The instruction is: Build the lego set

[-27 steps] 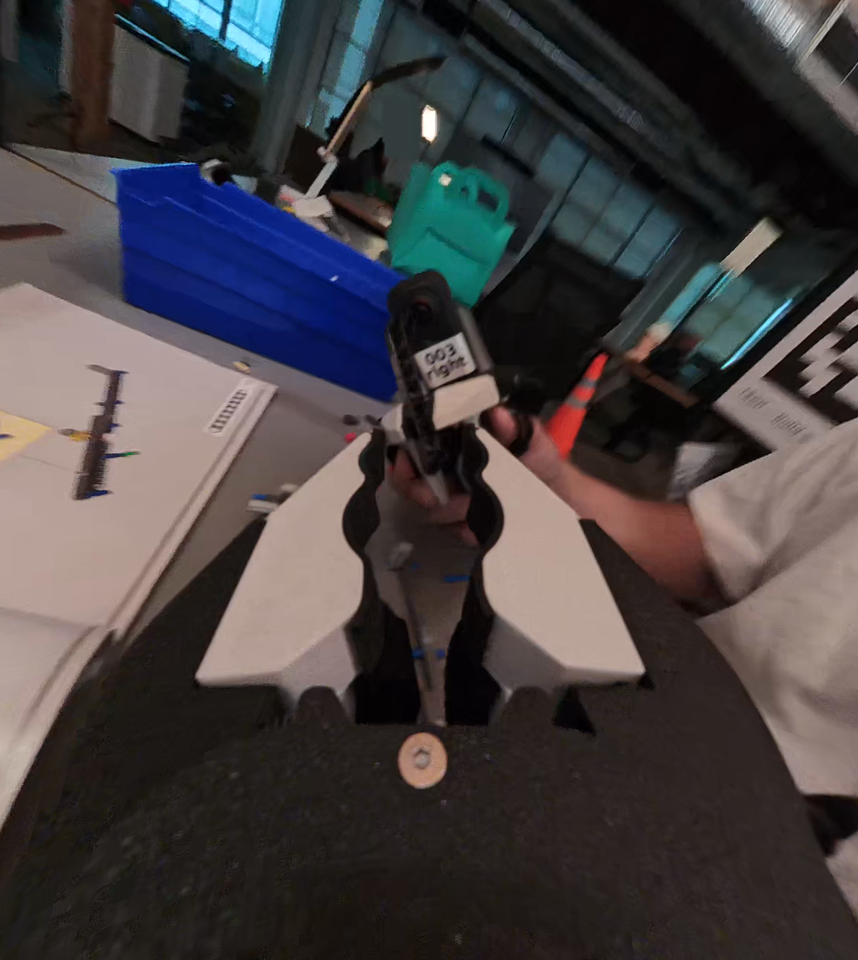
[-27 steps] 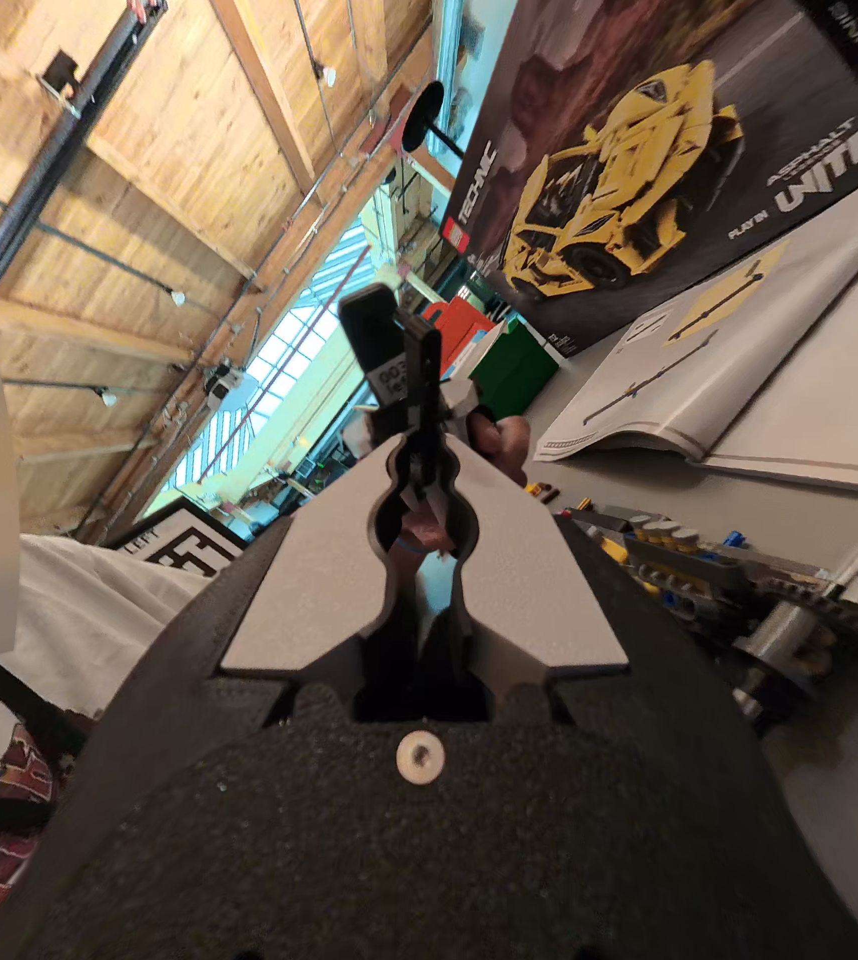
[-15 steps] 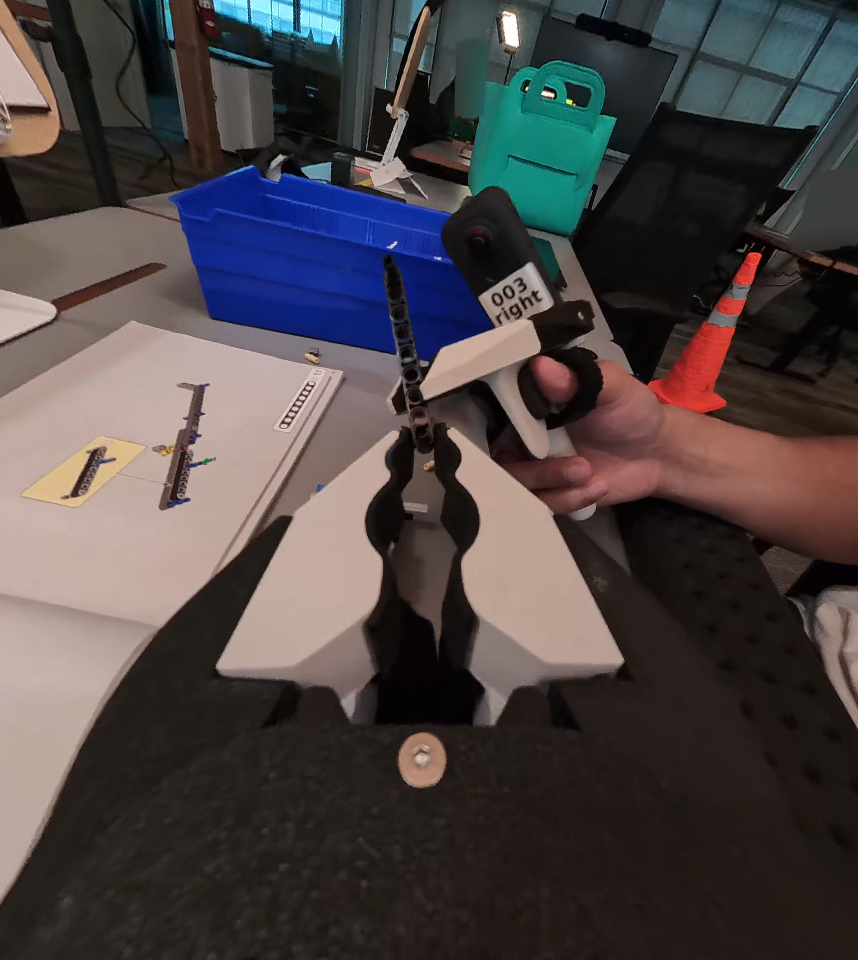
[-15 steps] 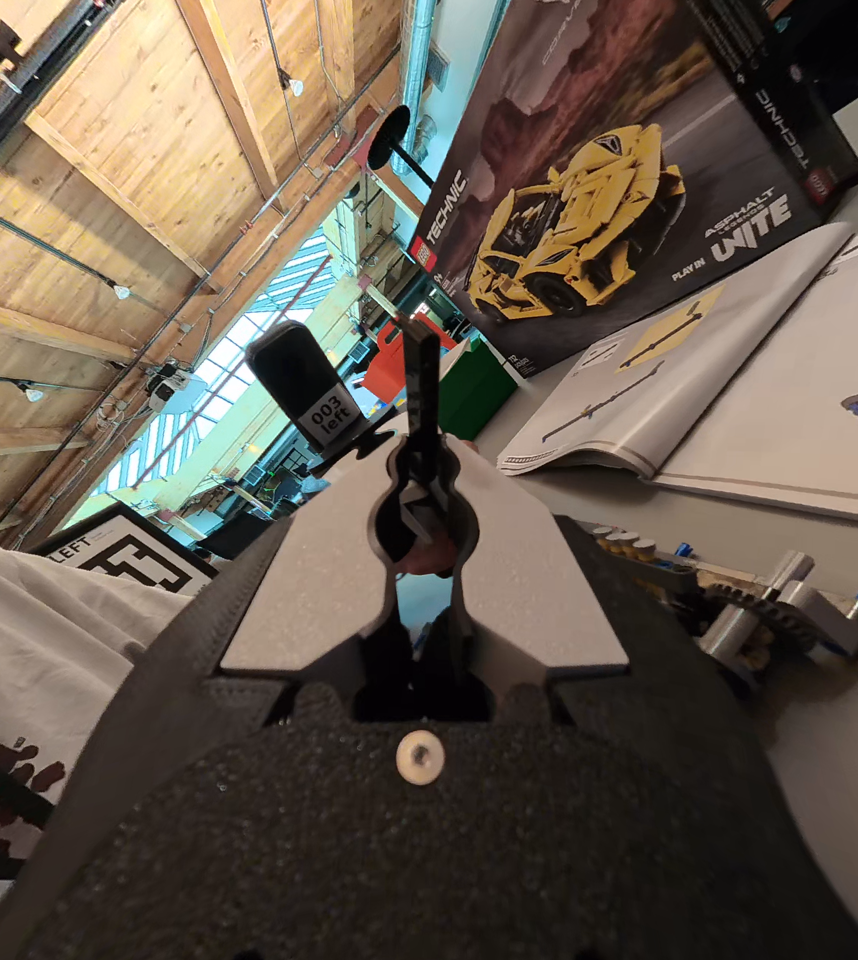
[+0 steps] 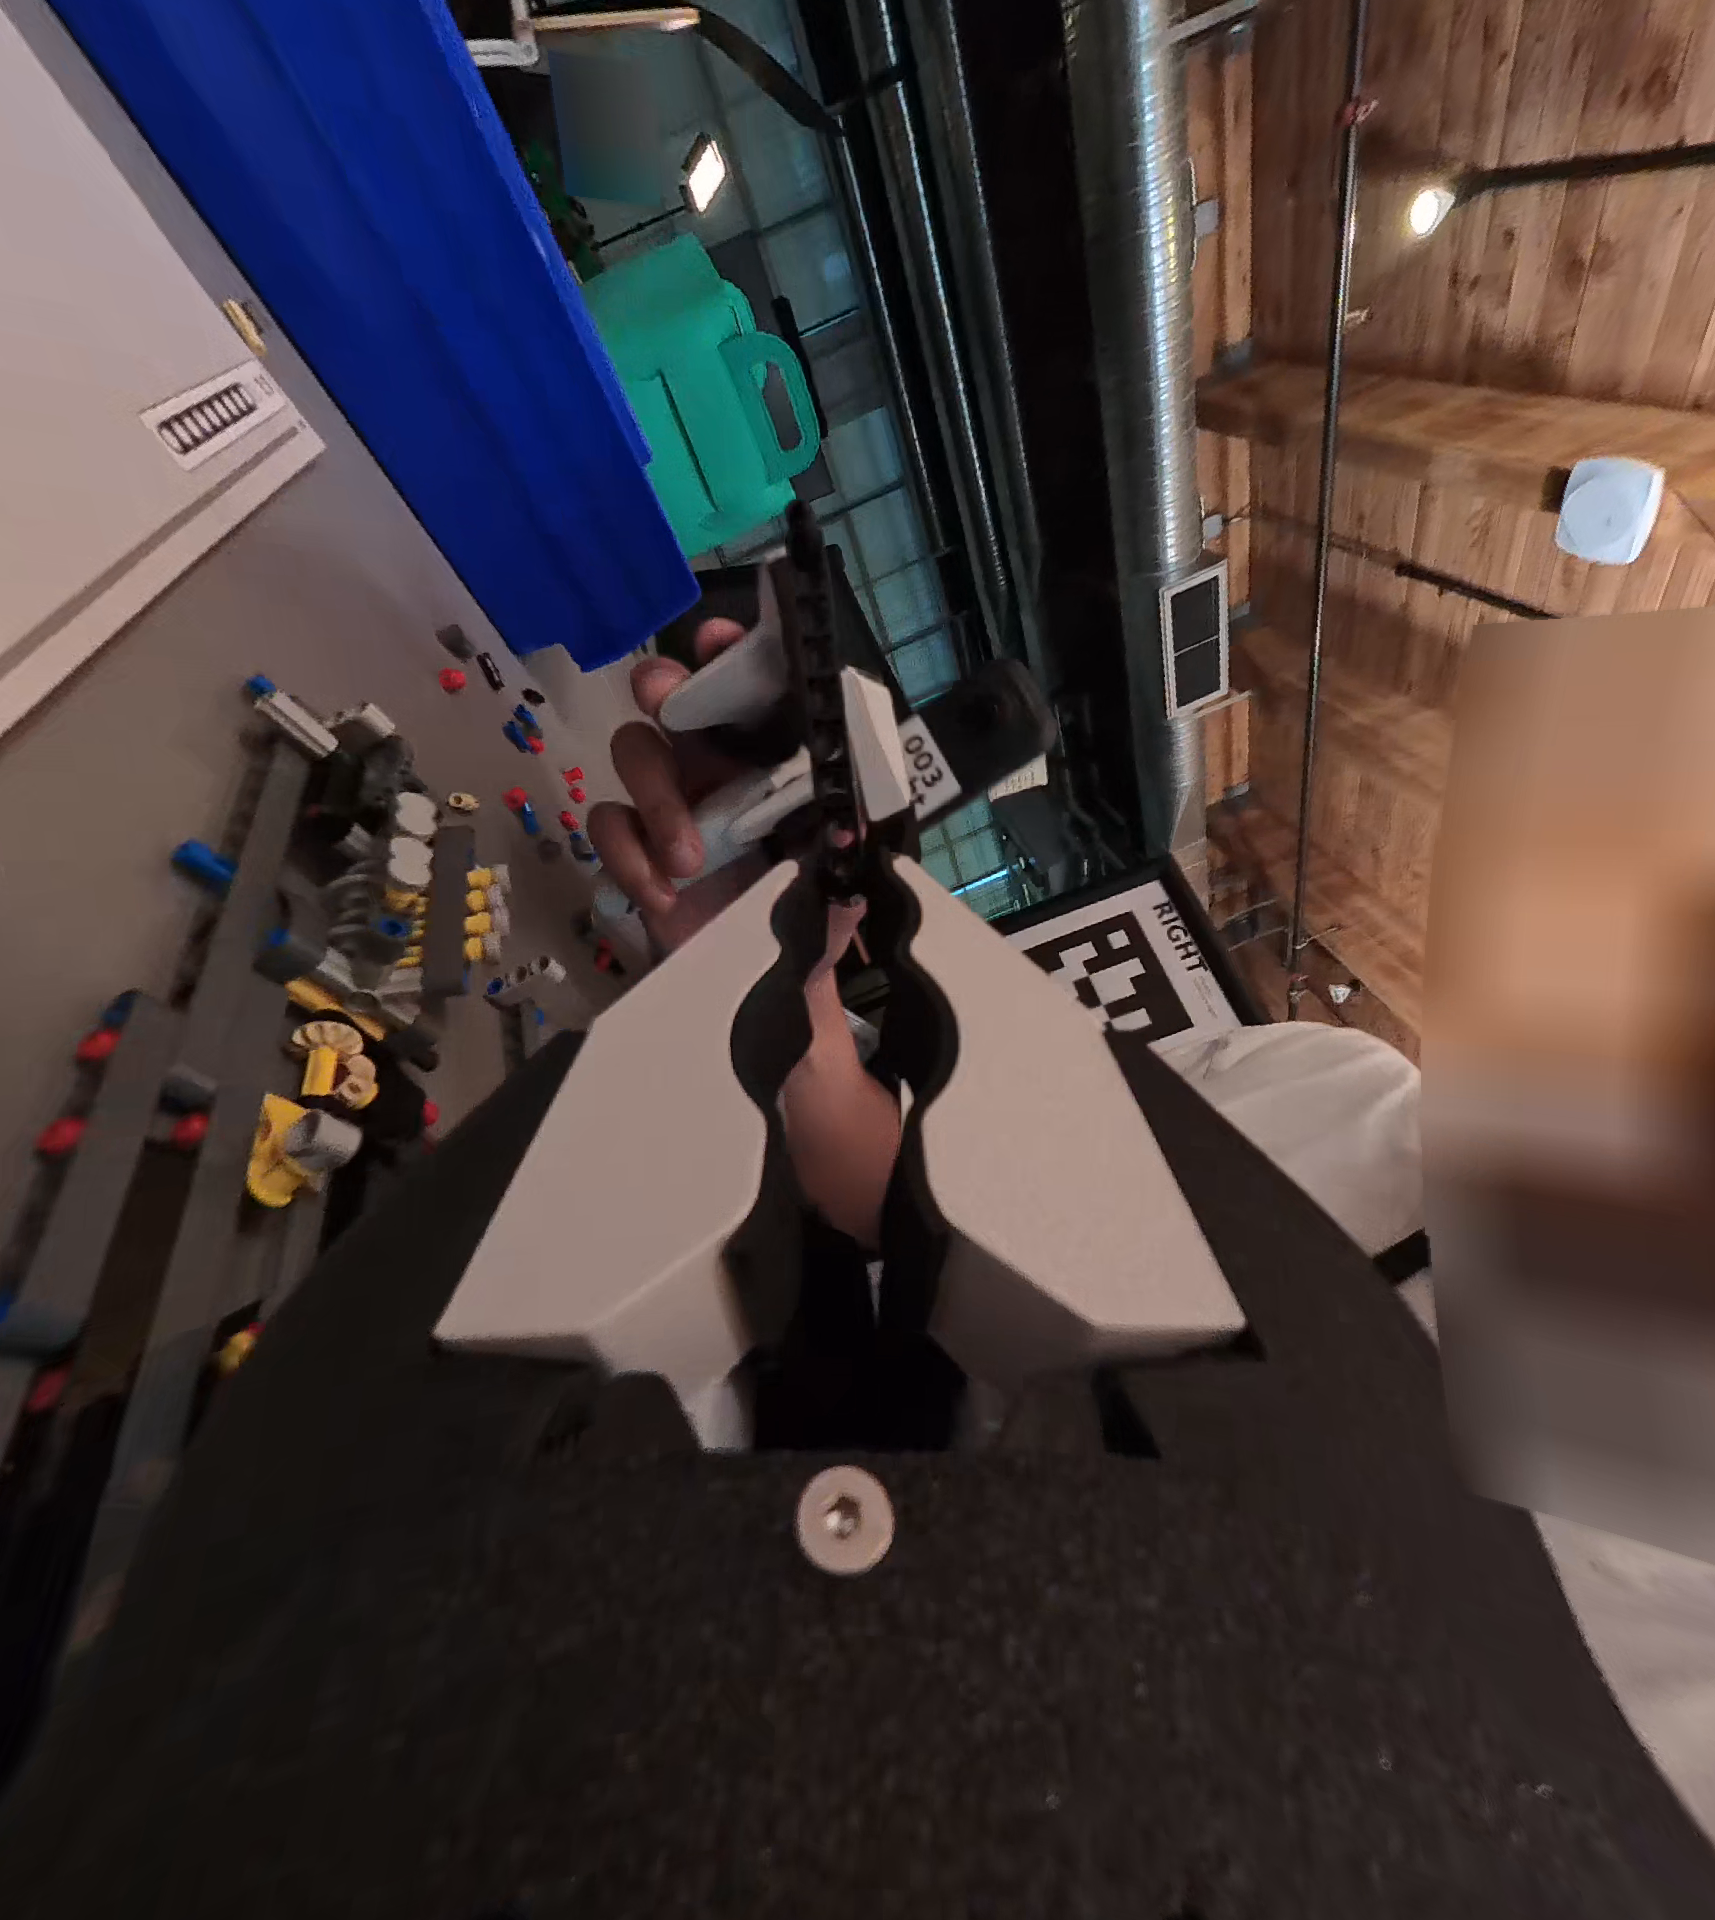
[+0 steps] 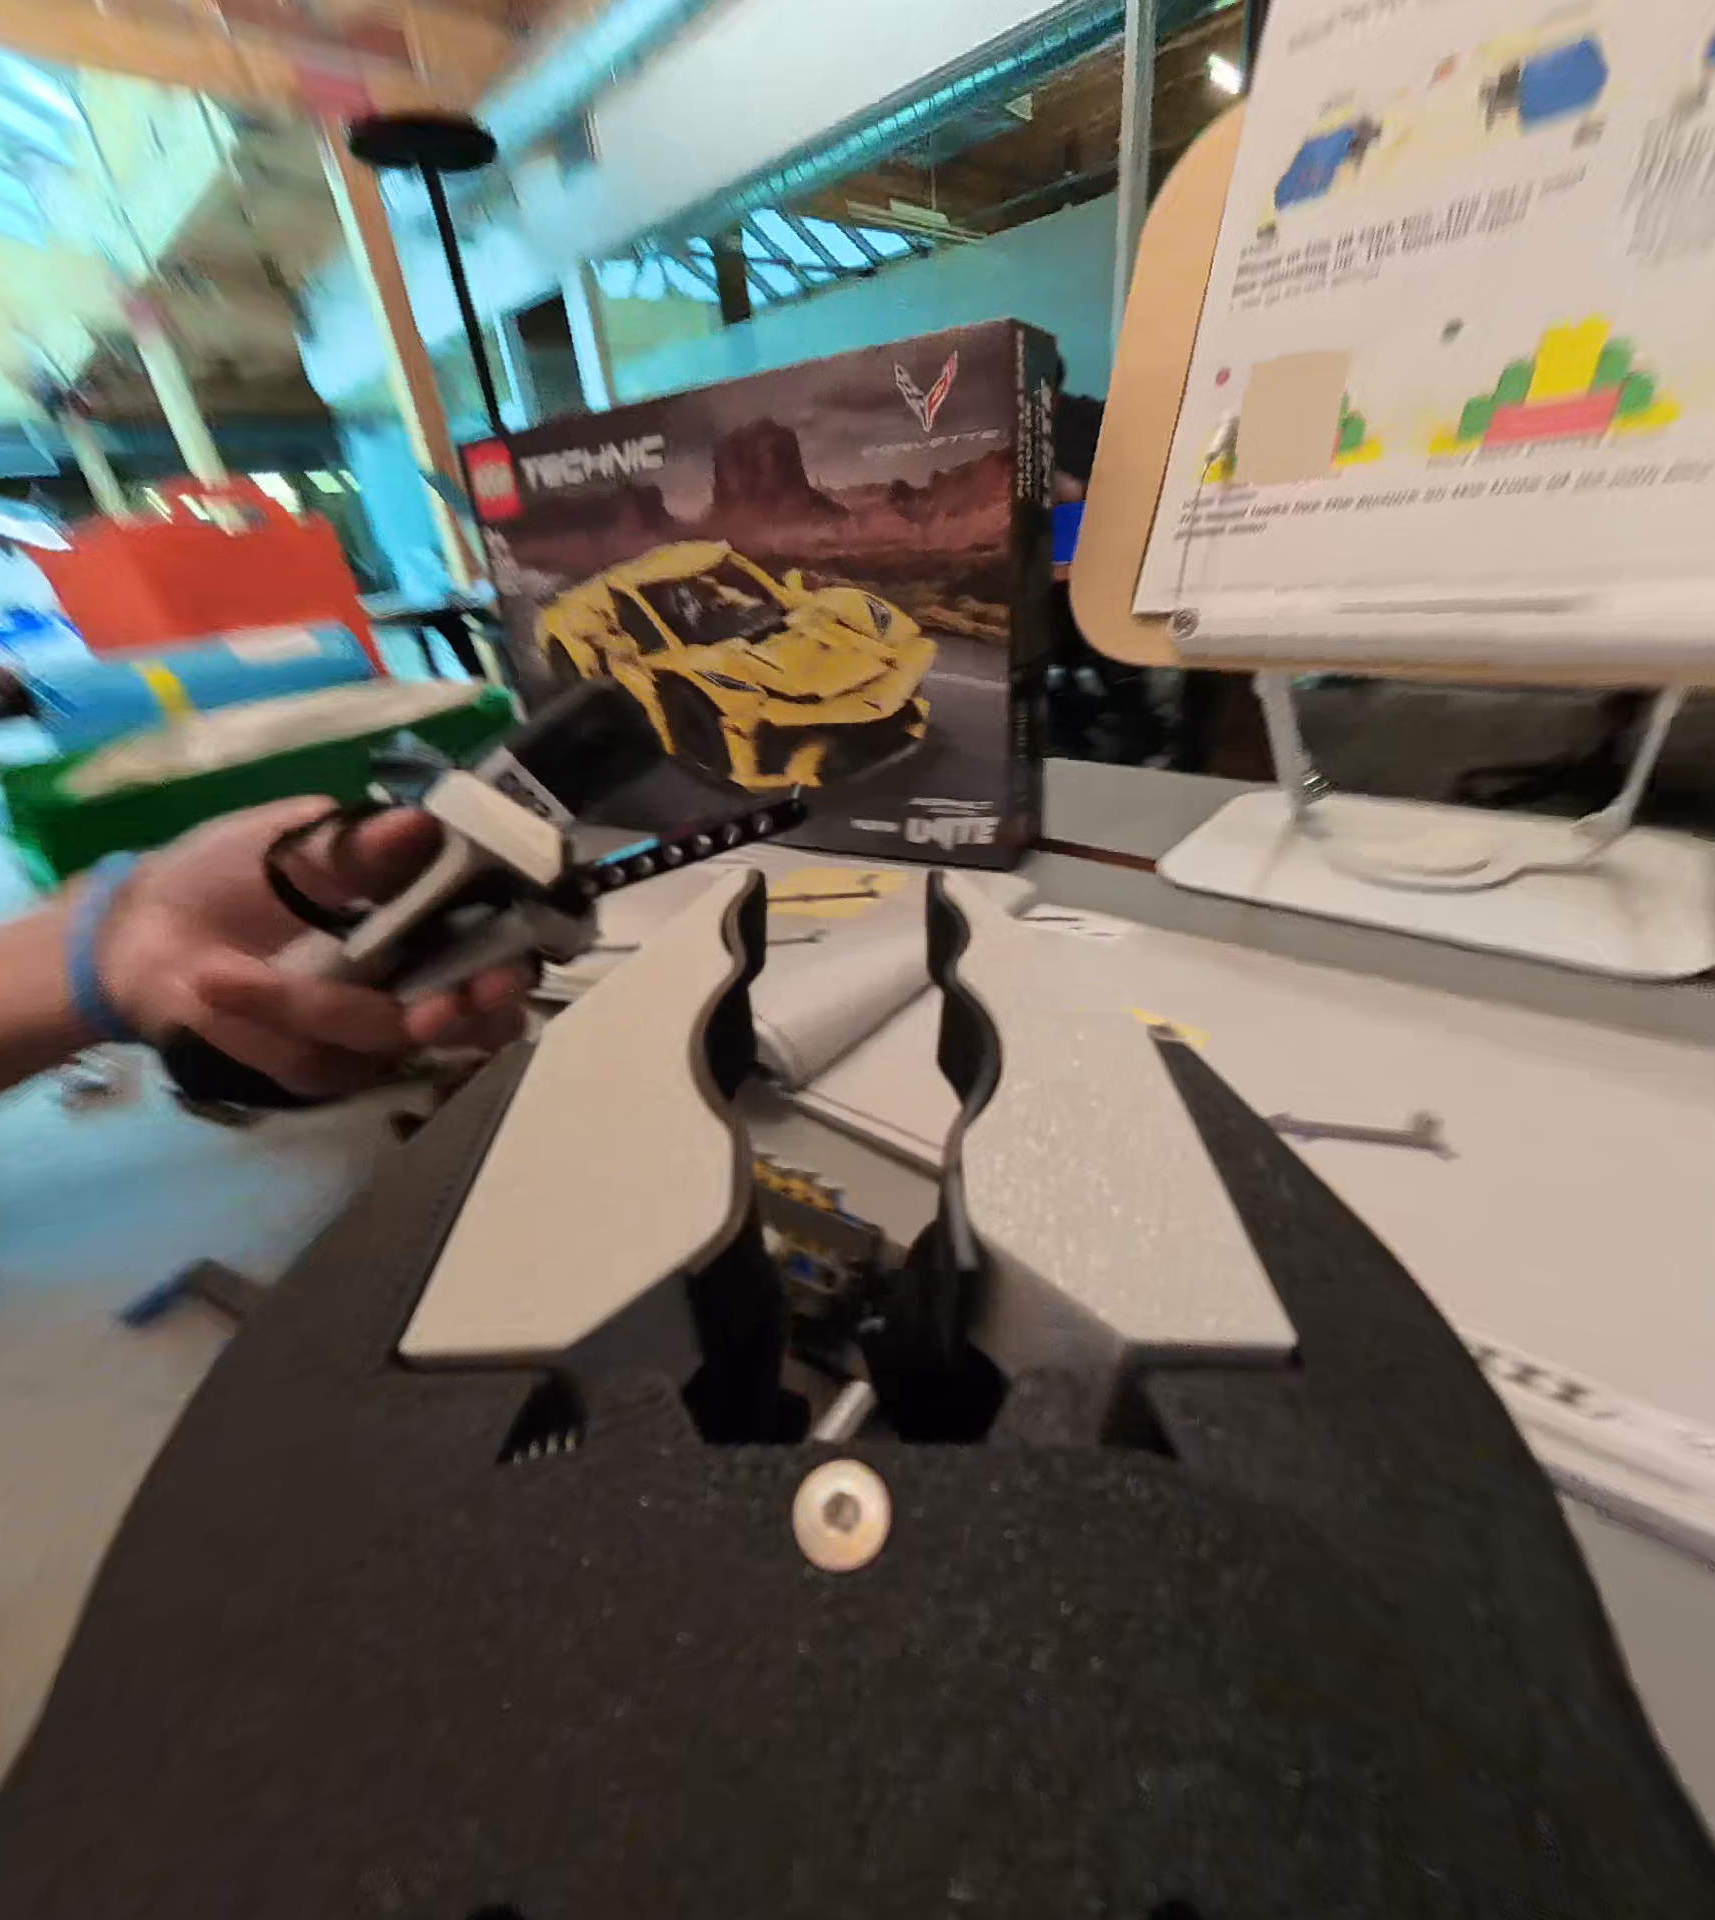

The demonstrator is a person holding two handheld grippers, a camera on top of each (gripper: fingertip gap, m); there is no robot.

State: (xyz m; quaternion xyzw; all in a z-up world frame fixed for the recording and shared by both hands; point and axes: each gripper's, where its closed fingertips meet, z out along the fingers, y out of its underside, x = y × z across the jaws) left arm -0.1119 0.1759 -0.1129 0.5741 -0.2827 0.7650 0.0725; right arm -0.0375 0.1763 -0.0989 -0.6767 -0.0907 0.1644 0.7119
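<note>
Left gripper (image 5: pixel 837 894) fingers pinch the black beam (image 5: pixel 817 707) by one end, mid-air above the bench (image 5: pixel 157 748). Right gripper (image 6: pixel 840 904) fingers gape wide, empty. Risk: end-grip lets beam pivot or drop.

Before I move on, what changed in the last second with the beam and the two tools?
The right tool opened and let go of the black beam; its jaws now stand apart with nothing between them, and it has swung to face the box. The left tool rolled onto its side. Unchanged: the left tool still clamps the beam's end, and the parts stay on the table.
</note>
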